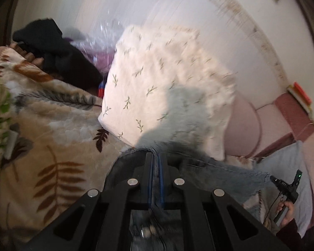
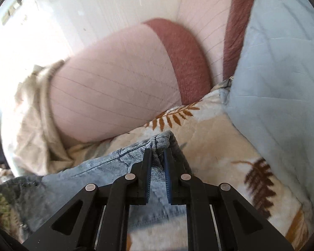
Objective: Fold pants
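Observation:
The pants are light blue denim jeans (image 1: 226, 173), held stretched between both grippers above a leaf-patterned blanket (image 1: 58, 129). My left gripper (image 1: 156, 156) is shut on one edge of the jeans, with denim pinched between its blue pads. My right gripper (image 2: 157, 152) is shut on a corner of the jeans (image 2: 98, 167), and the cloth trails off to the left. The right gripper also shows in the left wrist view (image 1: 271, 177) at the far end of the denim edge, held by a hand.
A white pillow with small sprigs (image 1: 167, 79) and a pink cushion (image 2: 115, 87) lie just ahead. A pale blue quilt (image 2: 282, 73) is at the right. Black clothing (image 1: 56, 52) lies at the back left. A white wall stands behind.

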`<state>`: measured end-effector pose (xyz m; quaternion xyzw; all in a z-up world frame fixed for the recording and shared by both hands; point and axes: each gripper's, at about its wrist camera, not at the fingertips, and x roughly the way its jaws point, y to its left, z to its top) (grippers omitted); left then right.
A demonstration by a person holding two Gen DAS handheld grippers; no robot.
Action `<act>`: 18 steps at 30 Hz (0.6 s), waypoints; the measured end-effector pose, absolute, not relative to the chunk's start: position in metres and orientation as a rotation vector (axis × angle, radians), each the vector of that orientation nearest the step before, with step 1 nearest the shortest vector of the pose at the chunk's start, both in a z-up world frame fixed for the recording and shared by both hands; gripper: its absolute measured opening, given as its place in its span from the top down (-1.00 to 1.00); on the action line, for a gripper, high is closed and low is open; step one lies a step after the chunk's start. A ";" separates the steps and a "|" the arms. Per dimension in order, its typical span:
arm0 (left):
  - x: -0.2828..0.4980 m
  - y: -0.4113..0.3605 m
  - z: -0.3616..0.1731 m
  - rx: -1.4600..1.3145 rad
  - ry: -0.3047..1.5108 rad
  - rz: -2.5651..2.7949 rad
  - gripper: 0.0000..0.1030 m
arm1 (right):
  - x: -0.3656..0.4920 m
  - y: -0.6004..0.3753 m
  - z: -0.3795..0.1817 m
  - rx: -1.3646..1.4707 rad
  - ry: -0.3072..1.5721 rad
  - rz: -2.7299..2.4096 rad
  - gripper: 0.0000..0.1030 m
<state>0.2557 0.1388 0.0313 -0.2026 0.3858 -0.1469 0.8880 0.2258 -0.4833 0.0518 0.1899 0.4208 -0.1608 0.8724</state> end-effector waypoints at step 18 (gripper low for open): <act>0.223 0.167 -0.015 -0.322 0.948 -0.173 0.84 | 0.129 -0.487 0.037 0.610 0.937 -0.252 0.01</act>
